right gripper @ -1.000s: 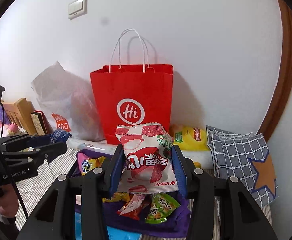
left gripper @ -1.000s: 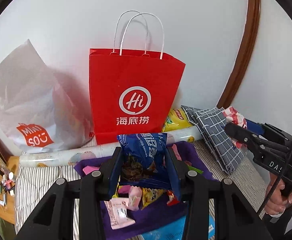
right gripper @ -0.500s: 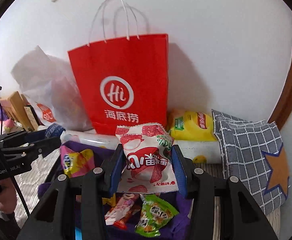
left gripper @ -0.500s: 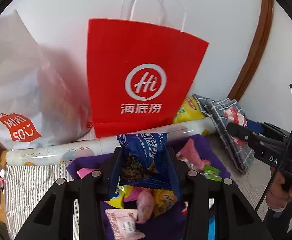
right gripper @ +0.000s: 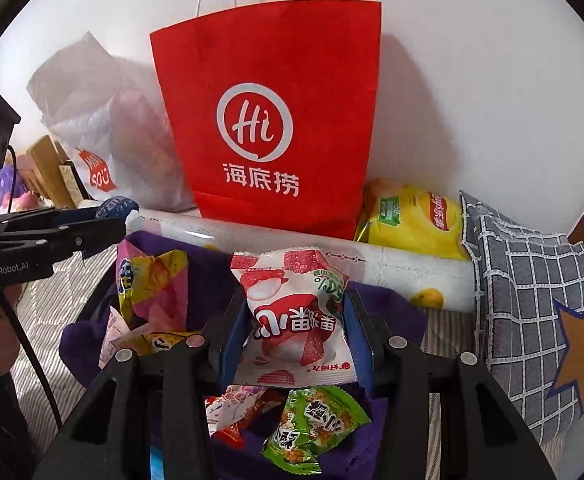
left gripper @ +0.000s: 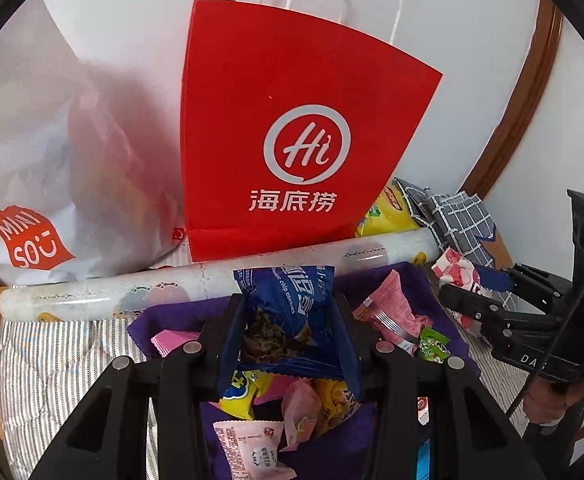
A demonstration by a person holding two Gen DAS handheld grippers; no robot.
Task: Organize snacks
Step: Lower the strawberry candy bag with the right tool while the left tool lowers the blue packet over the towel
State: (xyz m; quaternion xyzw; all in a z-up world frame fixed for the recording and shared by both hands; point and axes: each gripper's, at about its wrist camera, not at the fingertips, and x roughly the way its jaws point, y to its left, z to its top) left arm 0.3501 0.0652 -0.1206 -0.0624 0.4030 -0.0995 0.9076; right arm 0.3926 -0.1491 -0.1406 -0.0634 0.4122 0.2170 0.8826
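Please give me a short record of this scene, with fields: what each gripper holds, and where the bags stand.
left gripper: shut on blue cookie packet
right gripper: shut on white and red snack packet
red paper bag: upright against the wall
white plastic bag: left of the red bag
loose snacks: on purple cloth

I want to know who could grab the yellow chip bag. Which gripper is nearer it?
Right. The right gripper sits just left of the yellow chip bag; the left gripper is farther left, beyond it.
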